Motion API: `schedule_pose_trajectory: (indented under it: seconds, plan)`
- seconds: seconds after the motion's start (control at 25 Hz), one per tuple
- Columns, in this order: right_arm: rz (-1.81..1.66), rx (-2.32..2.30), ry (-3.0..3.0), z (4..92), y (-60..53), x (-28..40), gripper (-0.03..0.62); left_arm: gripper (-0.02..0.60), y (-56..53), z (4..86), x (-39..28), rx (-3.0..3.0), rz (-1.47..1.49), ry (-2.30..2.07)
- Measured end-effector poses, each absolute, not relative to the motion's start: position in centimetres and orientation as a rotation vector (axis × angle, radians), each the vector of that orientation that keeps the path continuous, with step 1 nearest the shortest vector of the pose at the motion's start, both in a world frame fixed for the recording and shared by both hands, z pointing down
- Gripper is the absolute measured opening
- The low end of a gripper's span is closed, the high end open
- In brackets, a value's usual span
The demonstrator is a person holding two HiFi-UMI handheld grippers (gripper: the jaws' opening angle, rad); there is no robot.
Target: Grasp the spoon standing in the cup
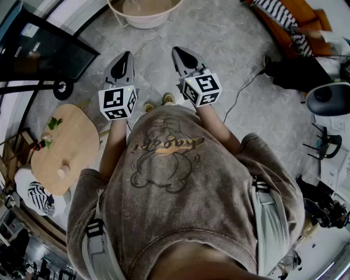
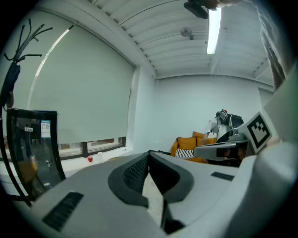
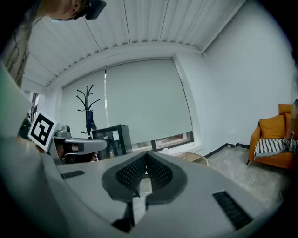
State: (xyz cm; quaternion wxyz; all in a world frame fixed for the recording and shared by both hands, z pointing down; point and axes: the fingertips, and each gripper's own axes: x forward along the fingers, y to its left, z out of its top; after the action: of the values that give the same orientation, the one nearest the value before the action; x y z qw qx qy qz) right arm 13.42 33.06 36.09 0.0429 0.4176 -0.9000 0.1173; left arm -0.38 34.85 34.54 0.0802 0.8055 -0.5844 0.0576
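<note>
Grey left hand-held gripper (image 1: 127,56): jaws pressed together, nothing held.
Grey right hand-held gripper (image 1: 177,52): jaws pressed together, nothing held.
Pale small cup-like thing (image 1: 64,171): set on oval wooden tabletop (image 1: 76,136), well apart from both; spoon too small to tell.

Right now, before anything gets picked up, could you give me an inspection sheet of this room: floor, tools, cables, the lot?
Surface: grey stone-look floor; low wooden table at the left.
Job's things: nothing seen.
Clutter: small plant and a pale cylinder, too small to identify, on the wooden table; black bag on the floor.
Grippers: left gripper and right gripper side by side in front of the person, fingers together, nothing between them.
Cables: one black cable across the floor at the right.
Surroundings: orange sofa, glass-front cabinet, coat stand, white tub.
</note>
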Motion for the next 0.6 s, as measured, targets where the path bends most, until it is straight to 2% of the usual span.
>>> schedule_pose_trajectory:
  seconds: [0.6]
  plan:
    - [0.402, 1.222, -2.790, 36.6, 33.9, 11.5, 0.017, 0.018, 35.1, 35.3, -1.7, 2.406, 0.205, -1.742]
